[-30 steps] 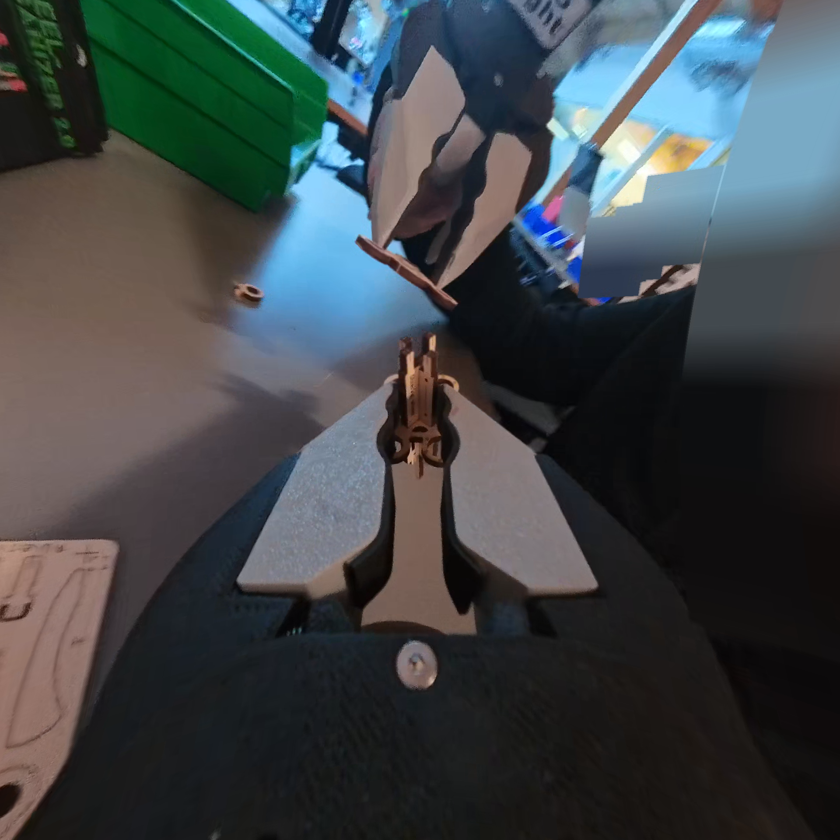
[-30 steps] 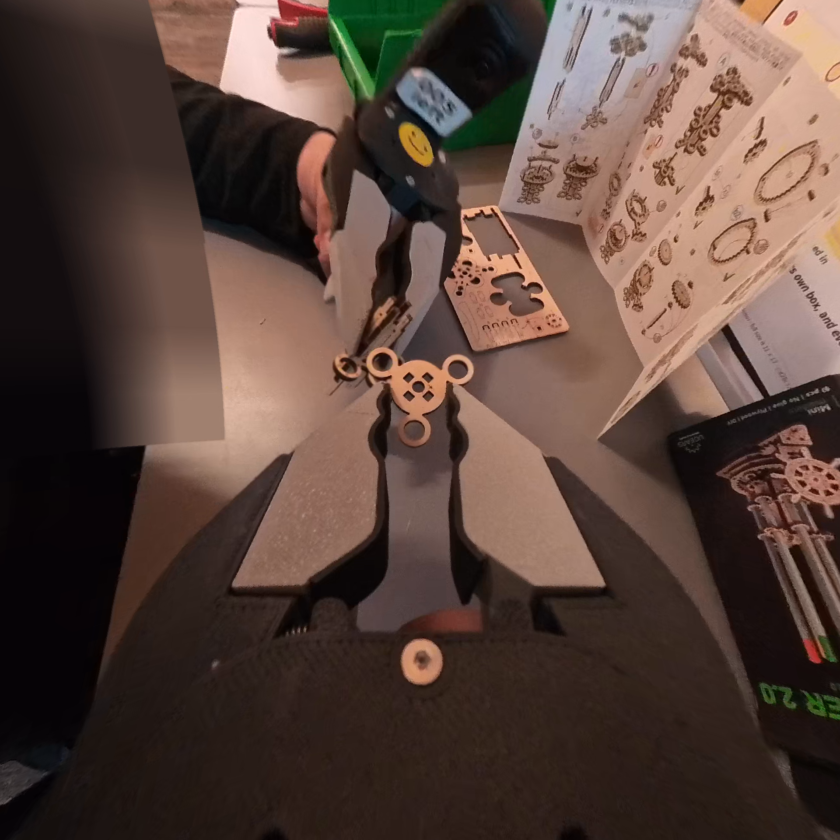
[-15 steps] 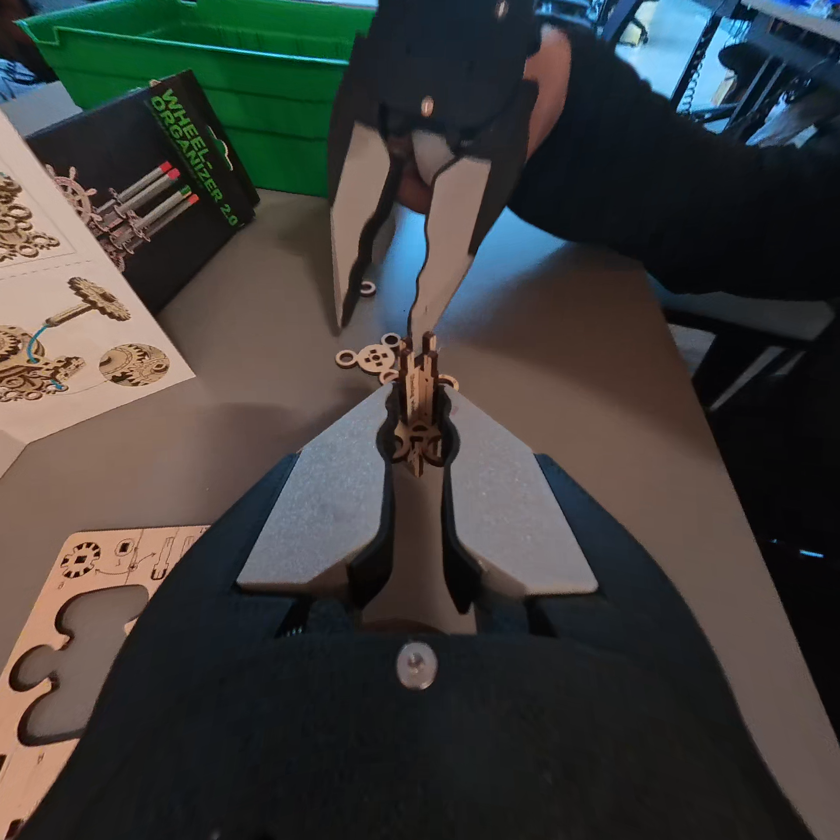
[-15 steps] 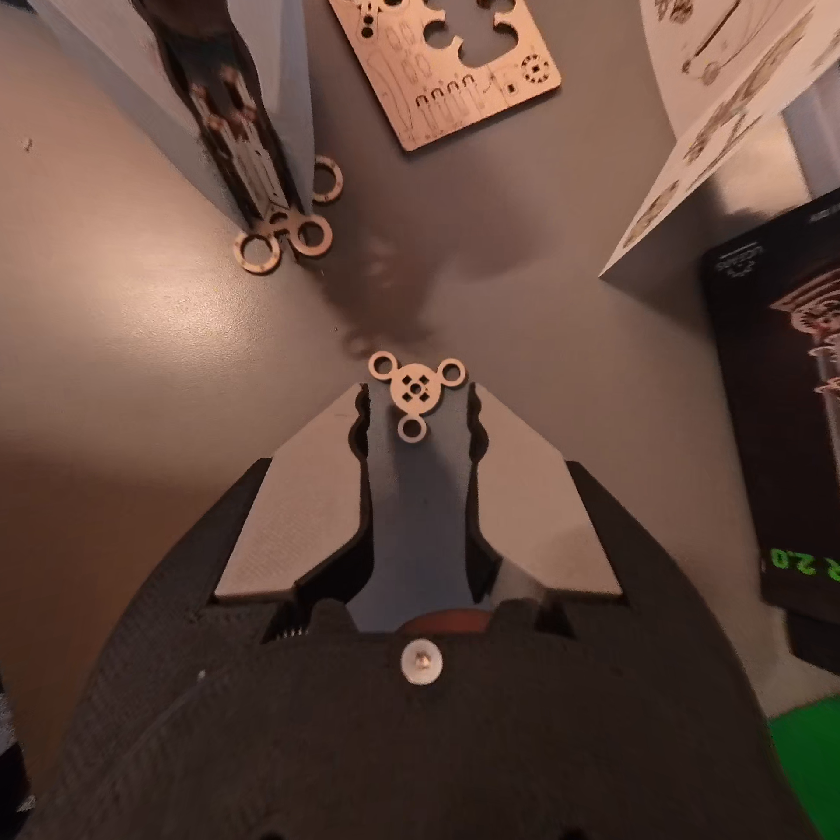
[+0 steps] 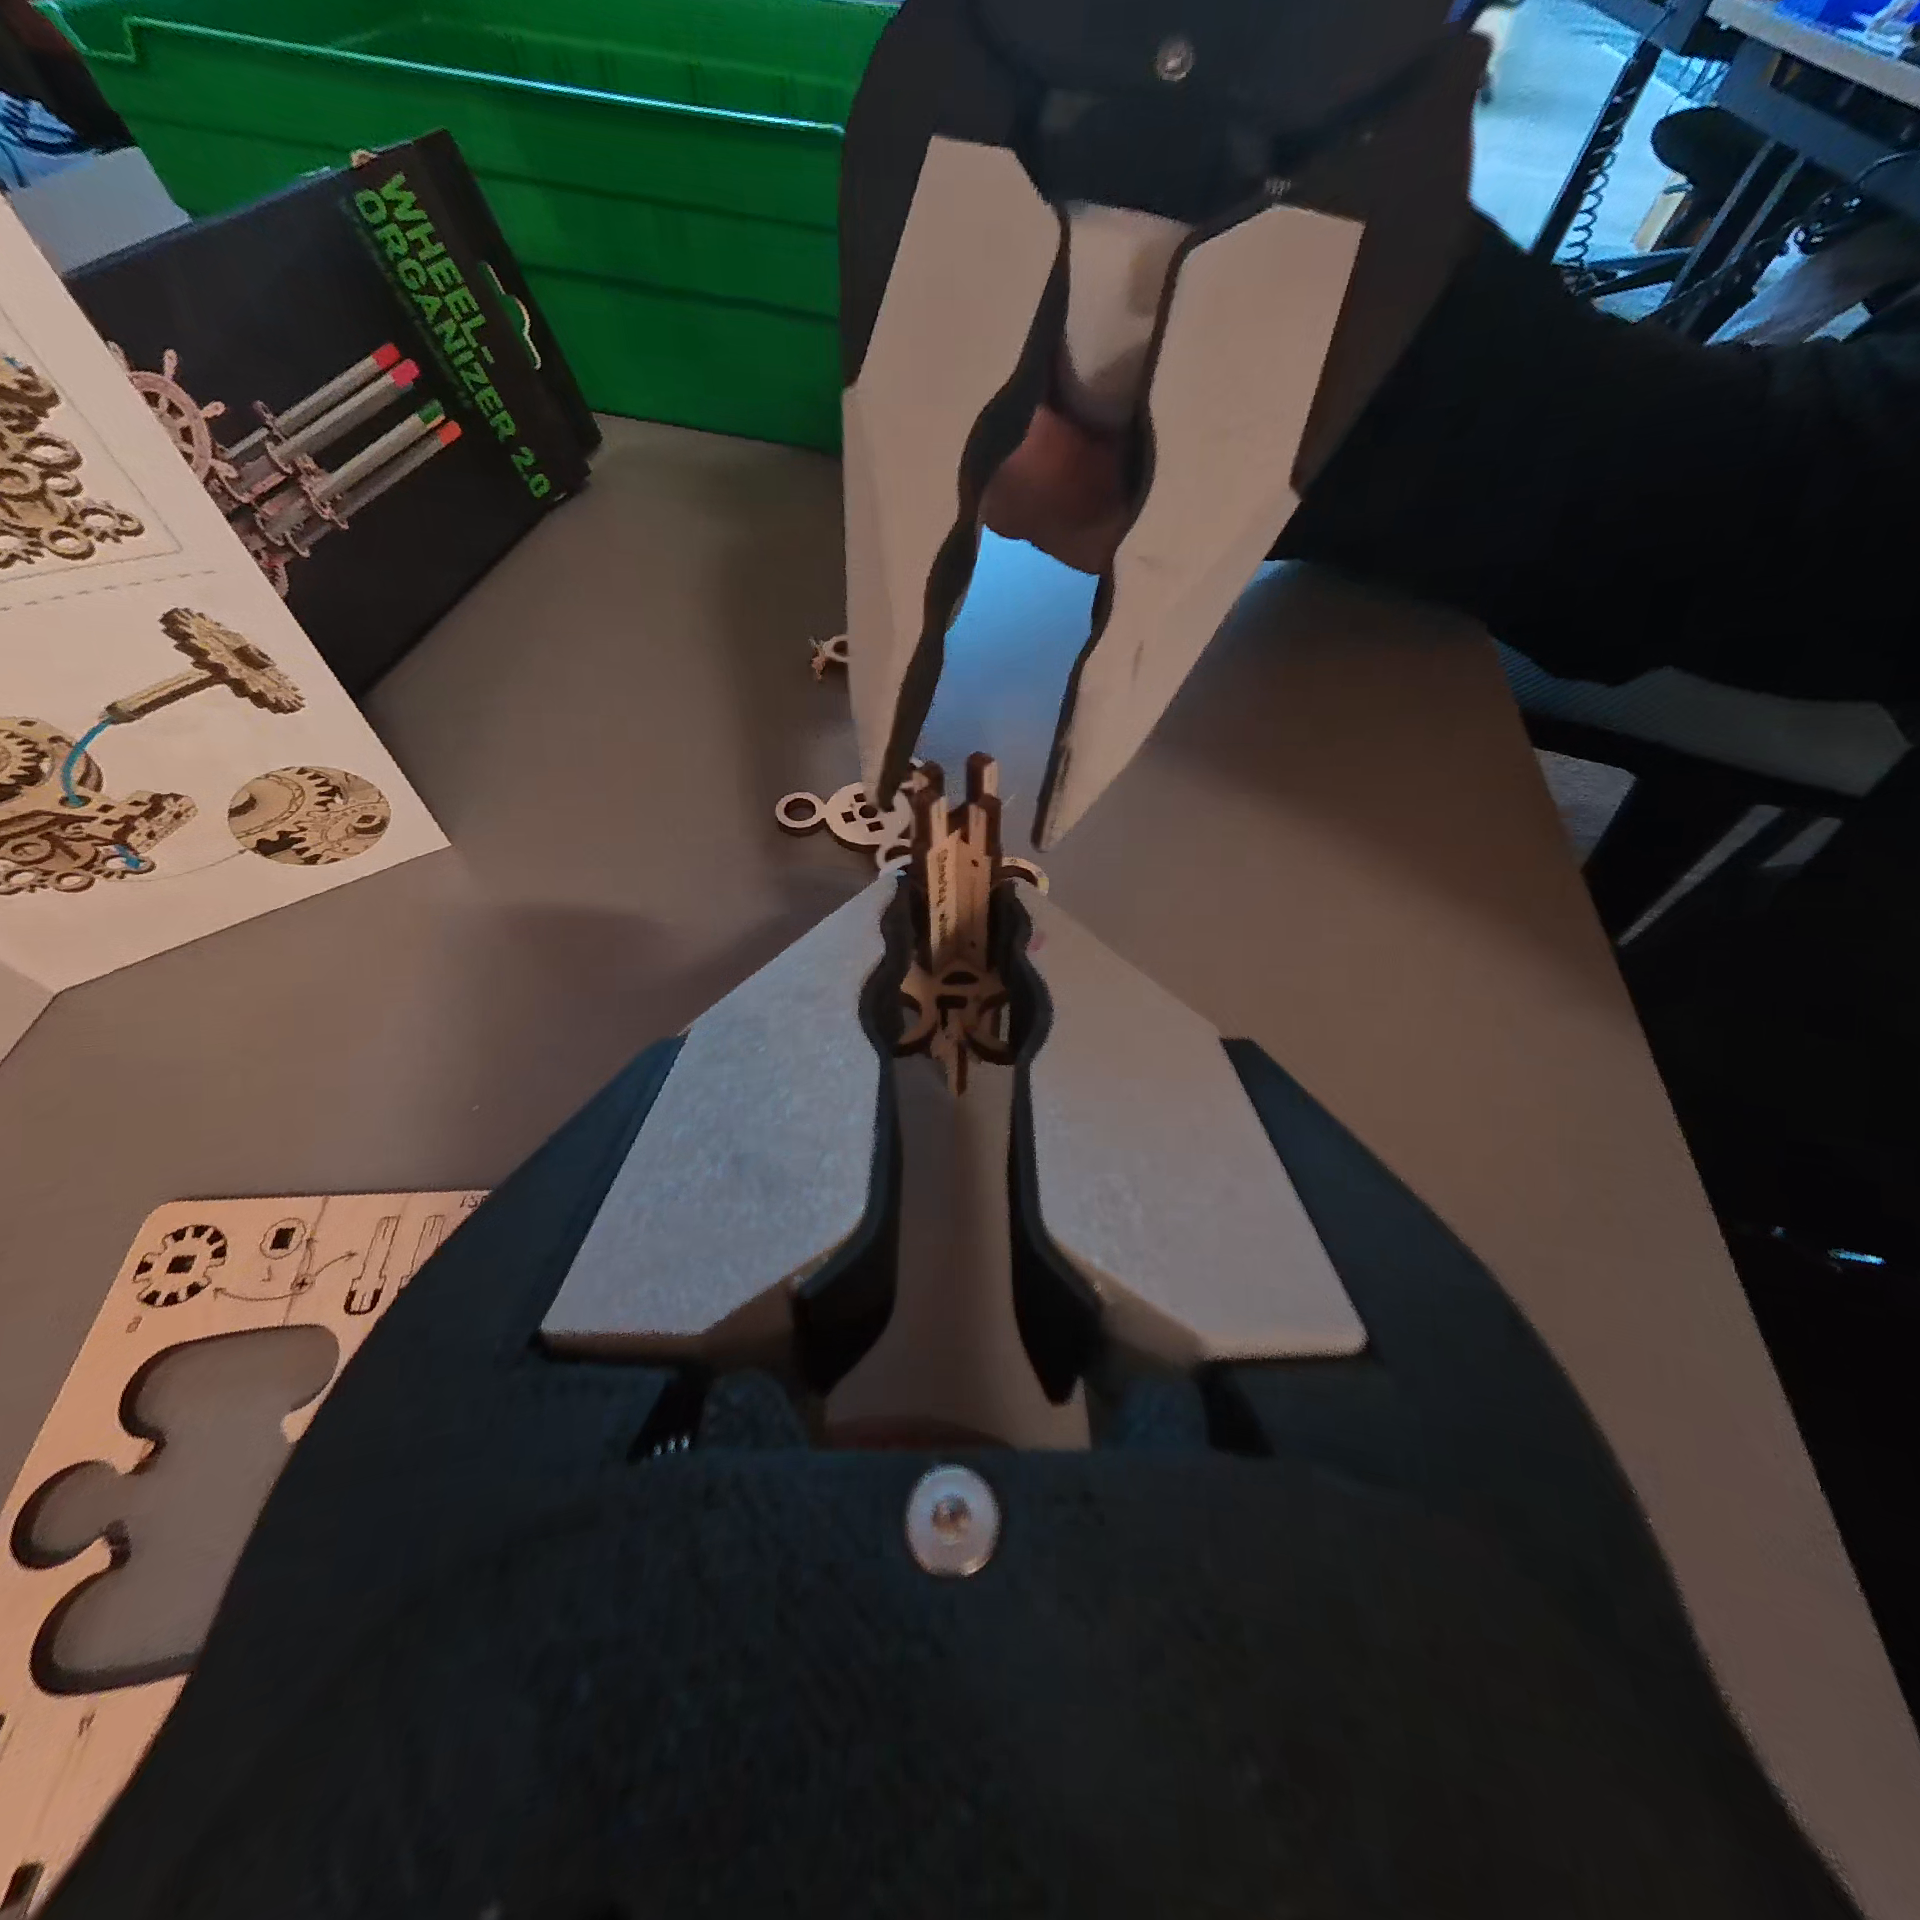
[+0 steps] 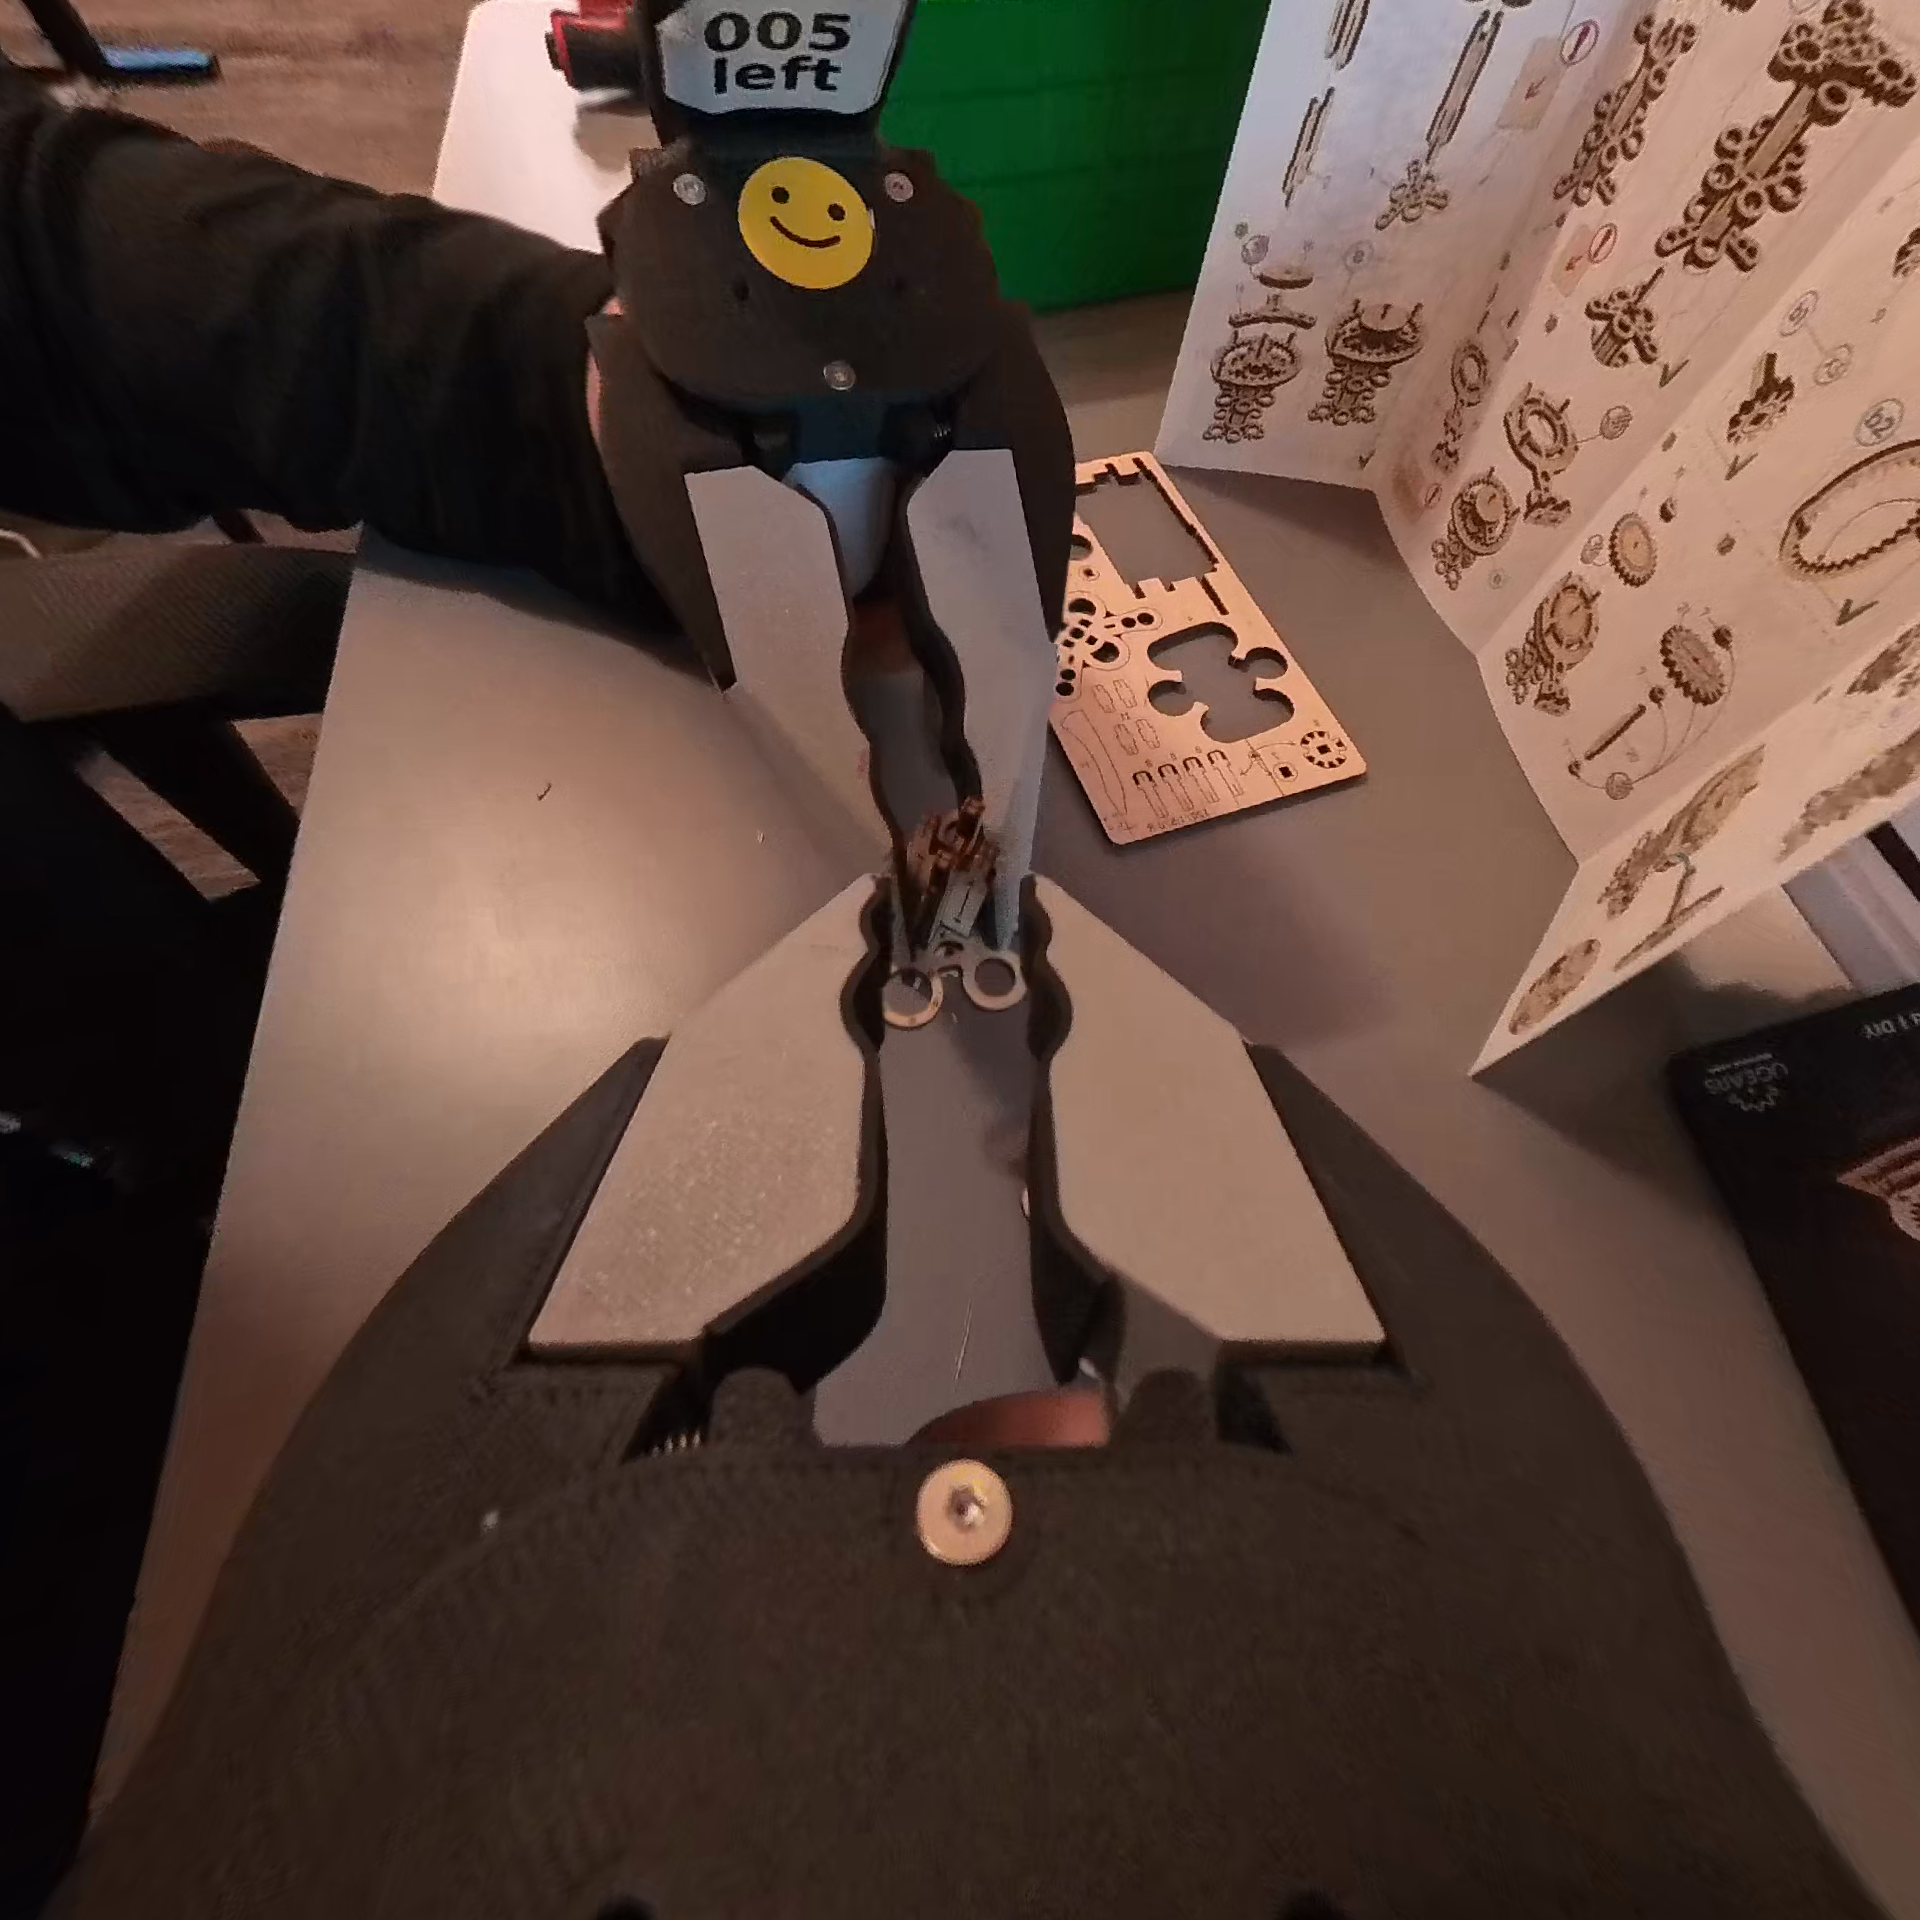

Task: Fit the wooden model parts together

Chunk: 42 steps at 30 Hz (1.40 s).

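Observation:
My left gripper (image 5: 951, 914) is shut on a small wooden sub-assembly (image 5: 951, 935) of upright slats with rings at its ends. It is held just above the grey table. My right gripper (image 5: 966, 816) comes down from the far side, open, with its jaws standing on either side of the assembly's far prongs. In the right wrist view, my right gripper (image 6: 951, 914) straddles the assembly (image 6: 945, 862) and its rings (image 6: 992, 977), which the left gripper (image 6: 951, 873) holds. A flat three-ring wooden disc (image 5: 847, 821) lies on the table under the right gripper's finger.
A wooden parts sheet with cut-outs (image 5: 156, 1403) (image 6: 1195, 707) lies on the table (image 5: 623, 779). An instruction sheet (image 5: 156, 727) (image 6: 1558, 416), a black box (image 5: 343, 395) and a green bin (image 5: 571, 156) stand behind. A small loose wooden piece (image 5: 826, 655) lies farther back. Both grippers' tips are close together, under 4 cm apart.
The right gripper held the three-ring disc a second ago, then left it on the table. It has since moved in until its open jaws straddle the assembly's tip.

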Each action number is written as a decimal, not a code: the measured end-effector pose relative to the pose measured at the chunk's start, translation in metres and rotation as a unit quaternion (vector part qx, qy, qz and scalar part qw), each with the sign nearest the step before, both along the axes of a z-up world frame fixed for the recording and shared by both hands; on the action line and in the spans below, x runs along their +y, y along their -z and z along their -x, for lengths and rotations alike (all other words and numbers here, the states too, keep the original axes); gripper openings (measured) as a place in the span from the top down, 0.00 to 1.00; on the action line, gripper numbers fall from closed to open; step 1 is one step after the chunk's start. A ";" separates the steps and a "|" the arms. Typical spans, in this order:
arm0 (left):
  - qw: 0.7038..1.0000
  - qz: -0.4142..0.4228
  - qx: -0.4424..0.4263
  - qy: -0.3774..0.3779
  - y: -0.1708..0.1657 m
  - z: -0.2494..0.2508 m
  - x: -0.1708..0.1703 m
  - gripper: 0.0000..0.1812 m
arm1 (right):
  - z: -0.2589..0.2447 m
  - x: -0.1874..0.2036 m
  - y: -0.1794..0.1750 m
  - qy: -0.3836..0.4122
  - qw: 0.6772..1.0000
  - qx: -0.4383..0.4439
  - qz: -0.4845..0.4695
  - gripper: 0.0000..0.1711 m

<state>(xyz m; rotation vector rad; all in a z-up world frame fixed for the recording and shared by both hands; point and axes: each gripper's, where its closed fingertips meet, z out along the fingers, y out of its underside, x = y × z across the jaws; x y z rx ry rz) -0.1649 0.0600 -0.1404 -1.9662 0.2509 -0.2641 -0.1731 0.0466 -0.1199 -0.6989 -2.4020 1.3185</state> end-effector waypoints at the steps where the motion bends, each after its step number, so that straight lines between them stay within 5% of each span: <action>1: 1.000 0.000 0.001 -0.002 0.000 0.000 0.000 0.93 | 0.001 -0.002 0.002 0.000 1.000 -0.002 0.003 0.89; 13: 0.997 0.010 0.072 -0.003 0.008 0.006 -0.006 0.92 | 0.004 -0.007 0.008 -0.013 1.000 0.004 0.003 0.94; 20: 0.995 -0.012 -0.100 0.008 -0.012 0.000 -0.006 0.93 | 0.005 -0.007 -0.009 0.001 0.996 -0.038 0.083 0.94; 26: 0.942 -0.053 -0.330 0.032 -0.038 0.006 -0.008 0.94 | 0.000 0.003 -0.022 -0.004 0.993 -0.041 0.114 0.91; 42: 0.948 -0.061 -0.310 0.032 -0.038 -0.001 -0.001 0.94 | 0.005 0.003 -0.025 0.012 0.992 -0.023 0.120 0.89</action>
